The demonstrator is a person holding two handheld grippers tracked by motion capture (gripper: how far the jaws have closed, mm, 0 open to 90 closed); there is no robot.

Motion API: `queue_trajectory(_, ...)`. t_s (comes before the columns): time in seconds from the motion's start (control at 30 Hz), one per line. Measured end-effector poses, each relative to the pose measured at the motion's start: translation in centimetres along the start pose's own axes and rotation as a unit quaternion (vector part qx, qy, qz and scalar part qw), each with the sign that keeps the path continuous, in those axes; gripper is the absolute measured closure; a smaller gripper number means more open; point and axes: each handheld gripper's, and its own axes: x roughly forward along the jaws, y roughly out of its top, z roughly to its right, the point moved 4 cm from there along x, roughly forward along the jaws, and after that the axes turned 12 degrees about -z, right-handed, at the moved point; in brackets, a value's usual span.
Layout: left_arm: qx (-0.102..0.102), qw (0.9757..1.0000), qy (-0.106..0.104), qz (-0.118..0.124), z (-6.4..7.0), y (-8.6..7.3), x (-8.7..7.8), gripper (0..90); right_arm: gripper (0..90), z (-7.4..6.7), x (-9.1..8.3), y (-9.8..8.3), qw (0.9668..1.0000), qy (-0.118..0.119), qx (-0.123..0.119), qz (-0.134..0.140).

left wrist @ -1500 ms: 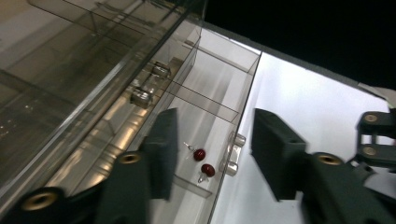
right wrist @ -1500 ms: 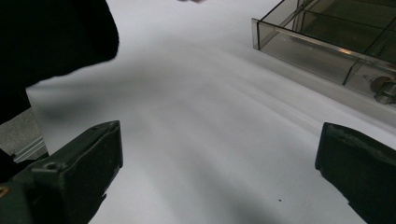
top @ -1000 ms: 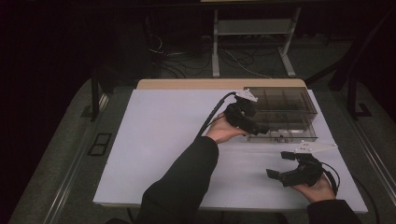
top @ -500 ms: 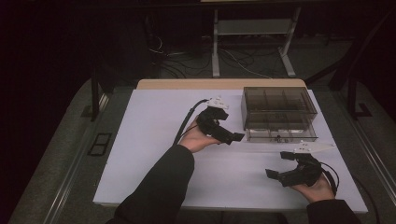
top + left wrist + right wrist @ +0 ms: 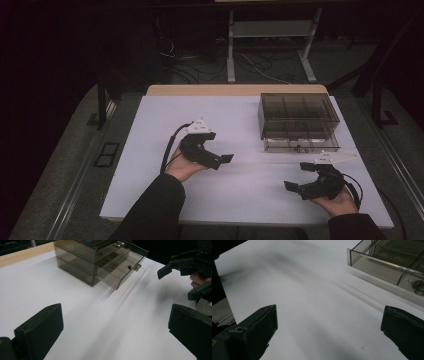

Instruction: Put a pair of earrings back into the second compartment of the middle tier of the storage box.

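My right gripper [image 5: 300, 184] sits near the table's [image 5: 150, 130] front edge, same spot as a second ago, jaws wide, nothing between them. My left gripper [image 5: 220, 161] has pulled back from the box [image 5: 298, 121] toward mid-table; its jaws have just been opening and now stand wide and empty. Box sits far right on the table, well apart from both grippers, a drawer [image 5: 384, 267] pulled partly out. A small red bead [image 5: 129, 267] lies inside the box.

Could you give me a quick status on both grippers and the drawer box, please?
Left gripper open, empty, jaws just opening. Right gripper open, empty. Smoky drawer box on the white table, untouched. Nothing in the way.
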Motion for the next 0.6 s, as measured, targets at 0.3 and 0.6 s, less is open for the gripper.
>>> queue_trajectory(0.3, -0.022, 0.9995, 0.021, 0.009, -0.6, -3.9, -2.1, 0.0, 0.3, 0.0, 0.0, 0.0, 1.0000, 0.000, 0.003, -0.002)
queue_trajectory(0.6, -0.050, 0.9979, 0.034, 0.023, -1.4, -7.1, -3.2, 0.0, 0.3, 0.0, 0.1, 0.0, 1.0000, 0.000, 0.002, -0.002)
